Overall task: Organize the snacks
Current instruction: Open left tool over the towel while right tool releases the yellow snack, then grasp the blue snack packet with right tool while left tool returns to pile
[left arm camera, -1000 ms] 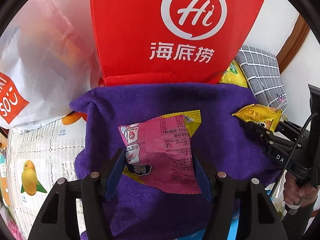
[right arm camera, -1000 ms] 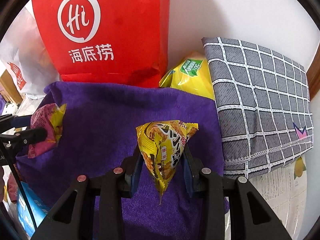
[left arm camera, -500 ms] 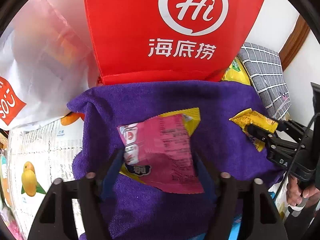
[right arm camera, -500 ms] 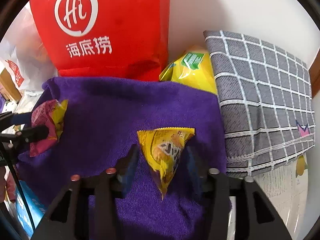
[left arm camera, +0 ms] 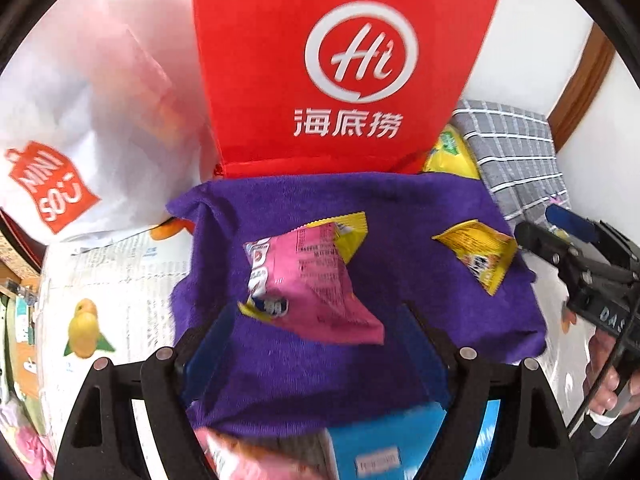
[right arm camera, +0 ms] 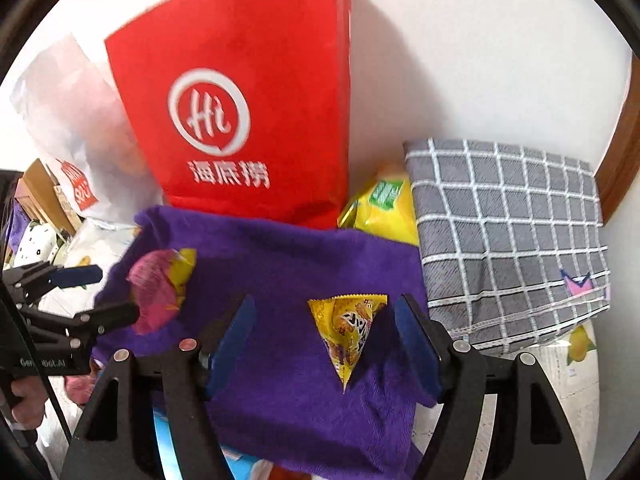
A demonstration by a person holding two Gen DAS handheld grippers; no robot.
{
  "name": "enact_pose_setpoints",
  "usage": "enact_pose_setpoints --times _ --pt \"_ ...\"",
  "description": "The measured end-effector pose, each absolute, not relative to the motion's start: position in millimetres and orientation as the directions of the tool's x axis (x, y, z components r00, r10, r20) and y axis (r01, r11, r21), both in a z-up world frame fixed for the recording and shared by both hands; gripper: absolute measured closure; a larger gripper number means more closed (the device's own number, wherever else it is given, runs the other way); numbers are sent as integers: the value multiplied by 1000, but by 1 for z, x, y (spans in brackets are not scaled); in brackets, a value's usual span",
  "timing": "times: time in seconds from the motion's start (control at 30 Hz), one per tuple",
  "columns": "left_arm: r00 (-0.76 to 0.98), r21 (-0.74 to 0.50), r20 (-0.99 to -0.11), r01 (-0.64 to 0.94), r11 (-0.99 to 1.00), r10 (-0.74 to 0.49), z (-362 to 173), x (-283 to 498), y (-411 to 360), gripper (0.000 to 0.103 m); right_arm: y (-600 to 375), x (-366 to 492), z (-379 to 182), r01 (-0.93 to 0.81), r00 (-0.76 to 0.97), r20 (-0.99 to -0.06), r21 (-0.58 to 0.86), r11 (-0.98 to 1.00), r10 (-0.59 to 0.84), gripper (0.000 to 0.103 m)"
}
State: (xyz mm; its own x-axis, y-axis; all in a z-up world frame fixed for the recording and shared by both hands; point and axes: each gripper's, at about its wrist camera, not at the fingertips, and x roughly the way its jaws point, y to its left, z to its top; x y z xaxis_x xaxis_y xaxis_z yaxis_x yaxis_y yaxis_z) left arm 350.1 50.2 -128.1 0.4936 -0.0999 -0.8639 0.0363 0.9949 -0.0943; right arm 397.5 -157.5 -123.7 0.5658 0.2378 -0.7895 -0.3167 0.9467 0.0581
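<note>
A pink snack packet (left arm camera: 308,276) with a yellow one under it lies on the purple towel (left arm camera: 400,208). My left gripper (left arm camera: 316,340) hangs just above and behind it, jaws opening, pads clear of the packet. A yellow triangular packet (right arm camera: 348,328) lies on the same towel (right arm camera: 280,260), between the opening jaws of my right gripper (right arm camera: 324,332), and neither pad touches it. Each gripper shows in the other's view: the right gripper (left arm camera: 536,222) beside the yellow packet (left arm camera: 476,248), the left gripper (right arm camera: 104,294) beside the pink packet (right arm camera: 156,300).
A red paper bag (right arm camera: 240,120) stands behind the towel, with a white plastic bag (left arm camera: 80,120) to its left. A yellow chip bag (right arm camera: 384,212) and a grey checked cloth (right arm camera: 508,232) sit at the right. A blue box (left arm camera: 380,448) lies near the towel's front edge.
Both grippers were shut on their packets and have opened and drawn up and back. The pink and yellow packets now lie loose on the purple towel.
</note>
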Motion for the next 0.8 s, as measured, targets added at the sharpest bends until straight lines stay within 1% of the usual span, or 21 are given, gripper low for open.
enact_pose_setpoints --times 0.17,0.37,0.57,0.7,0.8 --pt "533 -110 -839 36 993 -112 -104 310 59 21 -160 362 -80 -324 636 -730 42 945 250 31" --pt "581 -117 -807 21 993 -108 -76 263 63 22 -173 314 -59 -291 662 -703 80 953 262 31" --pt "621 -132 -773 41 990 -129 -62 214 57 23 -189 253 -62 -314 624 -718 133 940 310 31" --pt "627 -150 -765 49 987 -147 -63 188 55 23 -193 218 -74 -293 620 -736 105 950 272 31" --pt "625 -154 -766 51 987 -152 -67 169 55 23 -200 200 -87 -265 610 -746 126 956 267 31"
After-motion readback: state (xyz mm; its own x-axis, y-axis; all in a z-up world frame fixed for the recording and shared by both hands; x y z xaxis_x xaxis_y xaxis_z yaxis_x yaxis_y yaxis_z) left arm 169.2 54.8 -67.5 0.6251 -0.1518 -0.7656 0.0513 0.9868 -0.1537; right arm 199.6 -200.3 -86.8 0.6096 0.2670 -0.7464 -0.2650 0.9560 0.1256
